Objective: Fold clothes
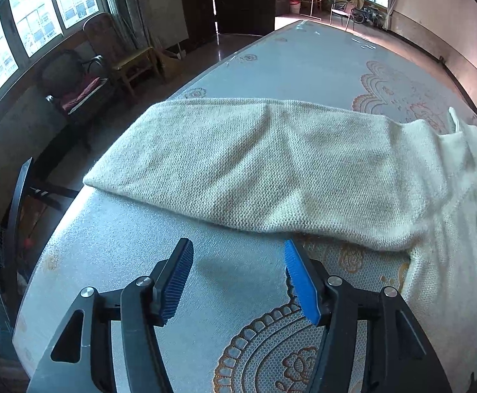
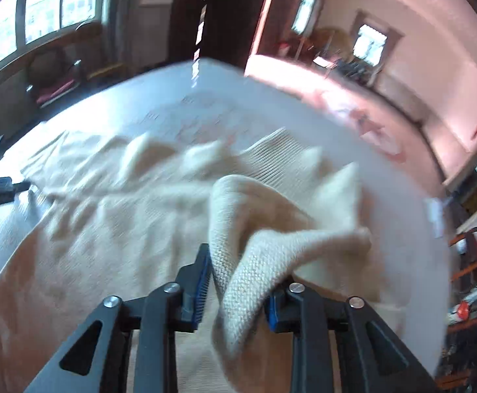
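Left wrist view: the left gripper [image 1: 238,278] hangs over the patterned table cover [image 1: 114,262] at the lower centre of the frame, fingers spread and empty, with the nearest edge of the cream knitted sweater [image 1: 271,170] just beyond the fingertips. One sleeve-like panel lies flat across the middle of the frame; the rest of the garment bunches toward the right edge. Right wrist view: the right gripper [image 2: 238,281] at lower centre grasps a fold of the sweater [image 2: 254,262], the knit rising between the blue pads [image 2: 204,281] and draping forward over the rumpled body of the garment, which fills the centre of a motion-blurred frame. Judged step: carrying a held portion across the body to make a fold. To do this well, the grip on the knit should stay firm until the carried edge lies parallel to the opposite side; the carried layer should be lowered rather than dropped, so the loose weave does not stretch or bunch. The free left gripper is well placed to pin or smooth the flat panel.
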The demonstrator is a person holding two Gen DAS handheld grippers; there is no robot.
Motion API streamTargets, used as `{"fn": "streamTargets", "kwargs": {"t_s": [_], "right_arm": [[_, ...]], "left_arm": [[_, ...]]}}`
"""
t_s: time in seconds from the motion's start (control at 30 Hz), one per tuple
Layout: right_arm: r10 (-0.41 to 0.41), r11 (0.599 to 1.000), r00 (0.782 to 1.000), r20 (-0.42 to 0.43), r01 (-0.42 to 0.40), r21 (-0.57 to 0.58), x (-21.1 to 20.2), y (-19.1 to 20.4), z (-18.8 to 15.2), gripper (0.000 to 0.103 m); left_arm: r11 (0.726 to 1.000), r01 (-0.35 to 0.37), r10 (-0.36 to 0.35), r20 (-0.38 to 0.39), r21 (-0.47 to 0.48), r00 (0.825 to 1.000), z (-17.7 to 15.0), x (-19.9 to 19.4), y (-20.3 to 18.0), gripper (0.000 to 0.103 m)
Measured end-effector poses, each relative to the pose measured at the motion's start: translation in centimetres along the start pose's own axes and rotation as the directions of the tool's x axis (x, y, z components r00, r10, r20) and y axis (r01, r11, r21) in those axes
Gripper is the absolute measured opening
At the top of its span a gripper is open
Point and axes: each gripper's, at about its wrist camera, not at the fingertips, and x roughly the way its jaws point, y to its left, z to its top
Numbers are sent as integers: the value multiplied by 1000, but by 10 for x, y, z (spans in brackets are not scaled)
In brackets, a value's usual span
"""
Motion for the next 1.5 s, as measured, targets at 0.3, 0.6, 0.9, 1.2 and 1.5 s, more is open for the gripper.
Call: {"fn": "streamTargets", "kwargs": {"t_s": [0.3, 0.6, 0.9, 1.2, 1.5], "right_arm": [[219, 947, 965, 147, -247, 205, -47, -45, -67, 35], [395, 464, 891, 224, -404, 789, 26, -174, -47, 40], [316, 620, 917, 243, -394, 679, 16, -120, 24, 4], [446, 792, 882, 152, -468, 392, 7, -3, 28, 23], [-153, 984, 987, -40, 156, 83, -47, -85, -92, 26]], "left_arm": [[996, 89, -89, 20, -2, 996, -5, -2, -5, 63], [995, 68, -71, 42, 75, 997, -4, -9, -32, 57], [994, 73, -74, -9, -79, 997, -17, -11, 6, 57], [996, 82, -80, 47, -43, 996, -7, -31, -18, 57], [963, 95, -137, 157, 252, 978, 26, -53, -127, 59]]}}
